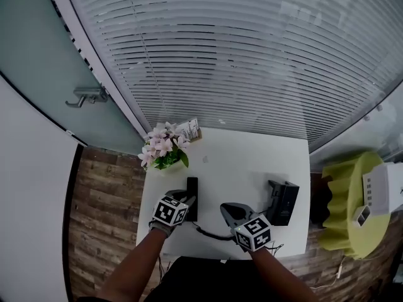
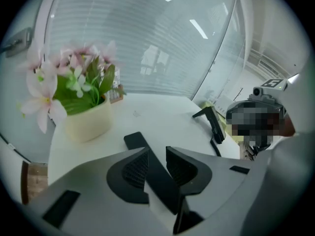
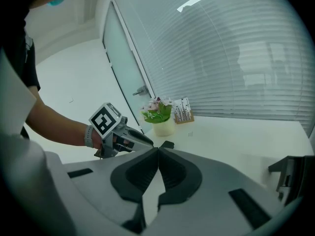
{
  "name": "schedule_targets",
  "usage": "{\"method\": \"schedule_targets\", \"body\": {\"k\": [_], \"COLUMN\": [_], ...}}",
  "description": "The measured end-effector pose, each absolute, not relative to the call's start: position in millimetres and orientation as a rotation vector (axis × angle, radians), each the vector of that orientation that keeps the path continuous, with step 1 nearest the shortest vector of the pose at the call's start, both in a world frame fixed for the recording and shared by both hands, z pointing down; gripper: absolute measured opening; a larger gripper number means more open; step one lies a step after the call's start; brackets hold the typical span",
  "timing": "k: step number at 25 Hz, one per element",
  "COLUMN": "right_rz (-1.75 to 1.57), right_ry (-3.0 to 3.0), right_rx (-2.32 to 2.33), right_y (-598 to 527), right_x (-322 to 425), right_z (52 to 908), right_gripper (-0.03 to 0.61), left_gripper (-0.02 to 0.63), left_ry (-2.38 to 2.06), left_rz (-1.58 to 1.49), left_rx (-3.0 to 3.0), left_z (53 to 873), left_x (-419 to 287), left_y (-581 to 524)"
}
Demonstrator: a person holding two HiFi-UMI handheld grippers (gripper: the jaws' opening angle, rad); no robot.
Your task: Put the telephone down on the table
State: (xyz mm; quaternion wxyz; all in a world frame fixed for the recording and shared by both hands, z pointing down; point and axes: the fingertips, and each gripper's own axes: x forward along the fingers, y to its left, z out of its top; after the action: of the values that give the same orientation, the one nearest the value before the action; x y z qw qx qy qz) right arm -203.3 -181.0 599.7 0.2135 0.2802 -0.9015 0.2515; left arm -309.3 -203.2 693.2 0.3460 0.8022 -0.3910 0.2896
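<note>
The black telephone handset (image 1: 191, 194) lies lengthwise at the front left of the white table (image 1: 245, 162). My left gripper (image 1: 186, 201) is shut on its near part. In the left gripper view the handset (image 2: 138, 141) runs slantwise between the two pads, its far end low over the tabletop. A black cord (image 1: 211, 234) leads right toward the phone base (image 1: 283, 201), which stands at the table's right edge. My right gripper (image 1: 228, 212) hovers at the front middle, shut and empty; in its own view the right gripper's (image 3: 158, 150) fingertips meet.
A pot of pink flowers (image 1: 165, 153) stands at the table's back left, with a small card holder (image 1: 189, 131) behind it. A yellow-green seat (image 1: 349, 206) carrying a white box is to the right. Window blinds close off the far side.
</note>
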Motion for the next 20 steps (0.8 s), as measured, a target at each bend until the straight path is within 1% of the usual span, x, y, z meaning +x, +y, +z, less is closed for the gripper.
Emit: {"method": "schedule_targets", "body": {"k": [6,7,10,13,20], "right_rz": [0.570,0.550,0.477,0.423,0.274], "right_ry": [-2.590,-2.602,-2.644,-2.699,-2.806], "right_rx": [0.816,0.821,0.813,0.791,0.822], "right_y": [-169,-166,-158,-149,-124], "right_x": [-175,-169,-151,-139,-108], "right_z": [559,552,529,505,442], "right_gripper": [0.021,0.021,0.021,0.021,0.021], "left_gripper": [0.107,0.100,0.038,0.011,0.009], "left_ry": [-0.990,-0.986,-0.979,-1.012,-1.069], "left_rz": [0.643,0.611,0.486,0.423,0.298], "left_rx": [2.259,2.285,2.369,2.454,2.630], "left_z": [637,625,585,549,468], "left_x": [-271,-264,-239,-216,-161], "left_y": [-194,-191,-179,-167,-135]}}
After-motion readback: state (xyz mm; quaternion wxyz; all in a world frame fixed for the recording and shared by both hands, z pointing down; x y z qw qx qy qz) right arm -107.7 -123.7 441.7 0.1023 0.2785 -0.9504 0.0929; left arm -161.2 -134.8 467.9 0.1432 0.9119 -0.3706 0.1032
